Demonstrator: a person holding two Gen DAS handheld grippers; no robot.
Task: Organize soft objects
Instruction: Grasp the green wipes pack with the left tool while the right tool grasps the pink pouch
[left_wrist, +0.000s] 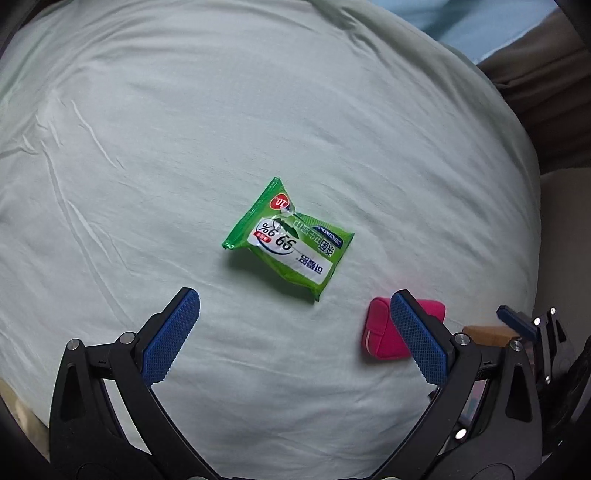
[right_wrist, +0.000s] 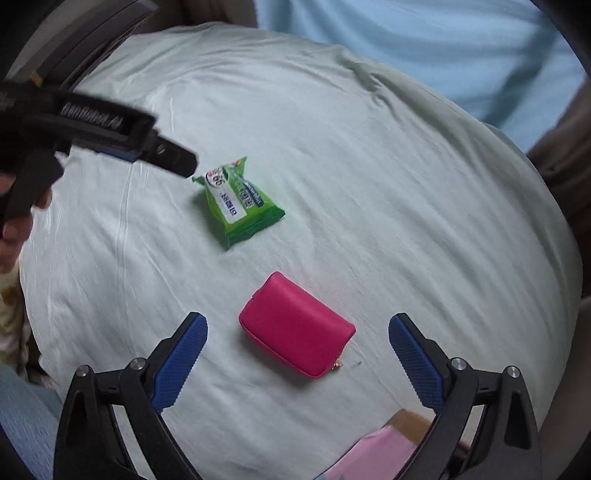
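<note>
Pale green wrinkled sheet (left_wrist: 258, 110) over a rounded cushion, light blue fabric (right_wrist: 424, 44) behind. Green wipes packet (left_wrist: 290, 238) lying flat near the middle of the sheet, ahead of the left gripper (left_wrist: 291, 332), jaws spread wide and empty. Pink zip pouch (right_wrist: 297, 325) flat on the sheet, apart from the packet, between the wide, empty fingers of the right gripper (right_wrist: 297, 354). Pink box (right_wrist: 384, 446) at lower edge.
</note>
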